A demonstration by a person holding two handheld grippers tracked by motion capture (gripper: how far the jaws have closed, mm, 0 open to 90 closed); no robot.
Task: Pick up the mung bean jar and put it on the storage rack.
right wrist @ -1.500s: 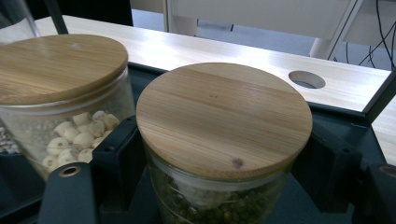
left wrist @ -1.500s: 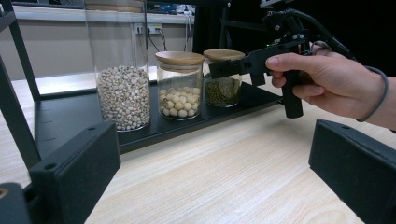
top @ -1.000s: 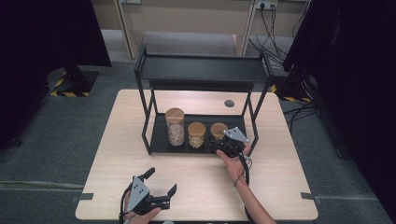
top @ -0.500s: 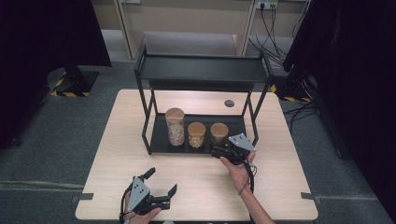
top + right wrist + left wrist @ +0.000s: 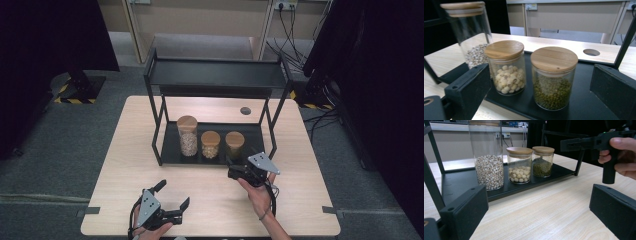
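Note:
Three glass jars with wooden lids stand in a row on the black lower tray (image 5: 256, 134) of a metal rack. The tall jar (image 5: 187, 135) holds pale grains, the middle jar (image 5: 210, 144) white seeds, the right jar (image 5: 234, 143) green beans. My right gripper (image 5: 234, 169) hovers just in front of the tray, aimed at the green bean jar (image 5: 553, 77). Its jaws have just been opening and are open; they press on nothing. My left gripper (image 5: 172, 196) rests open near the table's front edge with nothing between its jaws, facing the jars (image 5: 519, 165).
The rack's upper shelf (image 5: 215, 75) overhangs the jars, and its posts (image 5: 272, 131) flank the tray. A round cable hole (image 5: 245, 110) sits behind the rack. Bare wooden table (image 5: 305, 200) lies between the rack and the grippers. Dark curtains stand at both sides.
My right gripper has drawn back from the green bean jar towards the front of the table. The jar stays on the tray. My left gripper has kept still.

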